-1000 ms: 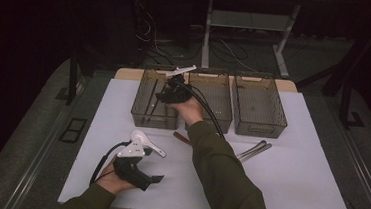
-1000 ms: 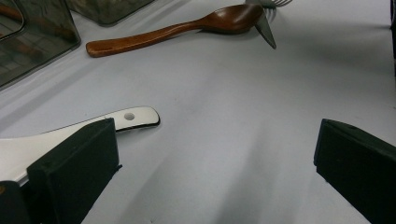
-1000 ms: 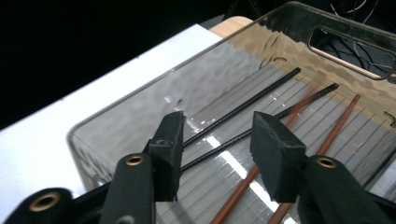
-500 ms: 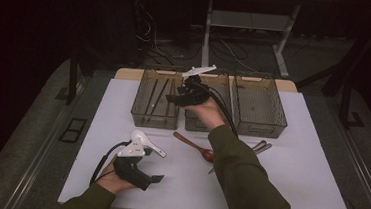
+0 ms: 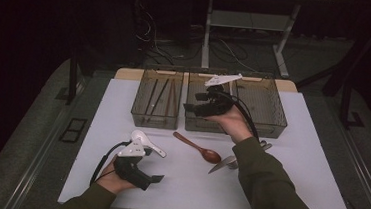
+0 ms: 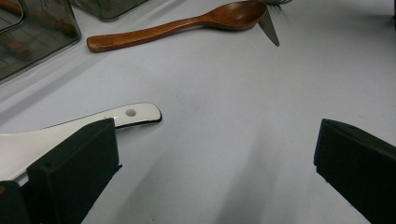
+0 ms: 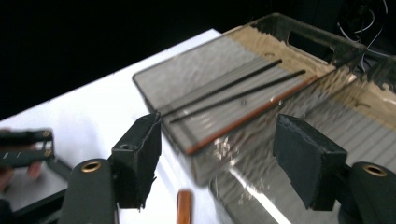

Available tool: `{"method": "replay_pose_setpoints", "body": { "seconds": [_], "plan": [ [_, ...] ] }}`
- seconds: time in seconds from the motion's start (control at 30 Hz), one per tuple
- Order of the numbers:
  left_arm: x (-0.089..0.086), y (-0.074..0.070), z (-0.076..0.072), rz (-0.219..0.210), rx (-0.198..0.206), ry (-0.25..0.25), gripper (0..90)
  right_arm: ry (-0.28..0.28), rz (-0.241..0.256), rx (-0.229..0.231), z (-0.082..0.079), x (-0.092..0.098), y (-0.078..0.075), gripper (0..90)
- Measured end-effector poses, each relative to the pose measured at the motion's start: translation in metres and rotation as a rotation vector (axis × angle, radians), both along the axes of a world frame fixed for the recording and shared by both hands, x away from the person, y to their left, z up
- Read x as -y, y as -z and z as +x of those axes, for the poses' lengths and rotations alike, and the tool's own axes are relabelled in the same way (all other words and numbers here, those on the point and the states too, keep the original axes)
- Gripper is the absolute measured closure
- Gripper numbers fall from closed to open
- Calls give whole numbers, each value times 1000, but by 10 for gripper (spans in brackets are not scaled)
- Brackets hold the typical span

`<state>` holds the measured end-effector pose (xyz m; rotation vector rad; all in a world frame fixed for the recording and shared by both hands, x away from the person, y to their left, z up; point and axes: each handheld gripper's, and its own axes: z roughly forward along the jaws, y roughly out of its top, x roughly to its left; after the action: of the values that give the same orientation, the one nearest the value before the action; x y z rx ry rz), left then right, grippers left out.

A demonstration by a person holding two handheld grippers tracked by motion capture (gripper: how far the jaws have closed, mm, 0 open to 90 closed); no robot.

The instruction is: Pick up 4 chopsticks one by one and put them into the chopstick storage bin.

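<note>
The left gripper rests low near the front left corner of the white table top, its black jaws spread wide with nothing between them. In the left gripper view the white ceramic soup spoon lies flat just beside one jaw, its handle end with the small hole poking past the pad; whether it touches the pad I cannot tell. Bare white surface stretches ahead of that gripper up to the brown wooden spoon, which lies slantwise near the middle of the table, bowl toward the front edge. A metal knife lies just right of its bowl, the blade tip almost at the bowl (in the left gripper view they look to be touching).

The right gripper hangs in the air over the middle one of three clear smoke-tinted plastic bins standing in a row along the table's far edge. Its jaws are wide apart and empty, aimed toward the left bin, which holds several thin dark chopsticks lying lengthwise on its floor. The middle bin and the right bin stand rim to rim. The right forearm's green sleeve crosses the front right part of the table.
</note>
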<state>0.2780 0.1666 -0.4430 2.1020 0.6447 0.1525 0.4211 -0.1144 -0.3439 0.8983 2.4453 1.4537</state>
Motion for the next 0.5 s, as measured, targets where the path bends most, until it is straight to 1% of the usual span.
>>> {"method": "replay_pose_setpoints", "body": {
  "seconds": [0.1, 0.13, 0.33, 0.37, 0.5],
  "plan": [
    [0, 0, 0, 1, -2, 0, 0, 9, -12, 8, -9, 10, 3, 291],
    [-1, 0, 0, 9, 0, 5, 0, 11, -10, 6, -11, 14, 5, 285],
    [-1, 0, 0, 6, -1, 5, 0, 24, 0, -13, -25, 38, 17, 271],
    [-1, 0, 0, 5, 0, 6, 0, 29, 1, -22, -28, 43, 19, 267],
    [0, 0, 1, 2, -3, 8, 0, 49, 7, -22, -39, 63, 28, 265]
  ]
}}
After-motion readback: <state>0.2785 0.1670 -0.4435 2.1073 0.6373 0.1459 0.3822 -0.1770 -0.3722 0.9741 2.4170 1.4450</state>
